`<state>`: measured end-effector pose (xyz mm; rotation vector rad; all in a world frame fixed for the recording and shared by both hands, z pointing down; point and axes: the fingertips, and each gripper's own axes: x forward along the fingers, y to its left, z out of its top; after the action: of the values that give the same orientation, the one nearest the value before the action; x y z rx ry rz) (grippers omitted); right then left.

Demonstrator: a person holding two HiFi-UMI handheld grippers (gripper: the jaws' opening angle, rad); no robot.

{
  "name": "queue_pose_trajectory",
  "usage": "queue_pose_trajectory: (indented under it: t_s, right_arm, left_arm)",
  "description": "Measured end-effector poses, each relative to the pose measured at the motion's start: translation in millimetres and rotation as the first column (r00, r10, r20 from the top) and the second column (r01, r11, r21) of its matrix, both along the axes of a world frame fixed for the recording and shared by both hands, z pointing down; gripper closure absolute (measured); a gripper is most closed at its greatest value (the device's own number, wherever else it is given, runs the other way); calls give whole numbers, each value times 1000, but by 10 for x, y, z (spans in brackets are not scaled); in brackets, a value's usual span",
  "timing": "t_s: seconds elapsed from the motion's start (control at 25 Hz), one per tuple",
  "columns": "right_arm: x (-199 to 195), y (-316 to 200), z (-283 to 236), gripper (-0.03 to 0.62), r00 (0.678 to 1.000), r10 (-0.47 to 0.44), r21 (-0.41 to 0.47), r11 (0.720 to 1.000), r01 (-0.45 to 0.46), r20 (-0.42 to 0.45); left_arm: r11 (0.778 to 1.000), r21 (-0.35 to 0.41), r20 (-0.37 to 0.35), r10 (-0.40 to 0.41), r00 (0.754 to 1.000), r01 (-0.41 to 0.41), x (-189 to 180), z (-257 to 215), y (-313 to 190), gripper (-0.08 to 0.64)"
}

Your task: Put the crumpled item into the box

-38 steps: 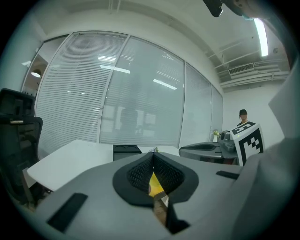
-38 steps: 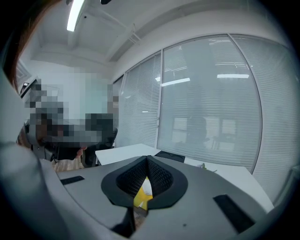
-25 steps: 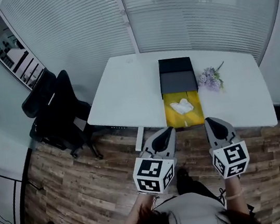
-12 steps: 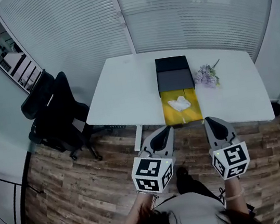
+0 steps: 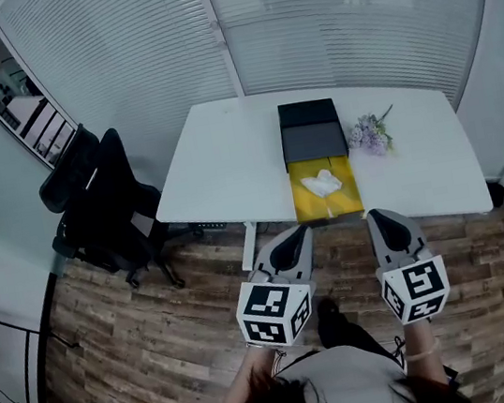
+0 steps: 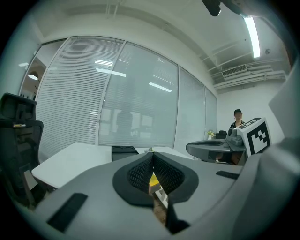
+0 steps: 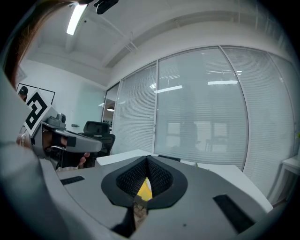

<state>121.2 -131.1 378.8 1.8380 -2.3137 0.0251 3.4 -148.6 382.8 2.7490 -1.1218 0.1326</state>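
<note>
The left gripper (image 5: 289, 240) has its jaws pressed together at the tips with nothing between them. The right gripper (image 5: 386, 222) is closed and empty too. Both are held short of the white rectangular table (image 5: 228, 166). A white crumpled paper (image 5: 327, 181) lies on a yellow rectangular sheet (image 5: 307, 204) at the near edge, touching the open black box (image 5: 315, 143) behind. Purple flowers (image 5: 370, 136) lie just right of the box. A black office chair (image 5: 101, 205) stands left on the wood-plank floor (image 5: 161, 343).

left gripper (image 5: 293, 238) grey | right gripper (image 5: 381, 219) grey | marker cubes (image 5: 272, 311) black-white
</note>
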Motion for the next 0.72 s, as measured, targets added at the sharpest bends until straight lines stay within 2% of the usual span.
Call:
queue_pose_trajectory:
  t_s: [0.72]
  right_arm:
    - [-66, 238, -146, 566, 1000, 17, 61, 998, -15, -27]
  left_arm:
    - [1000, 5, -4, 2, 1000, -2, -80, -8, 240, 541]
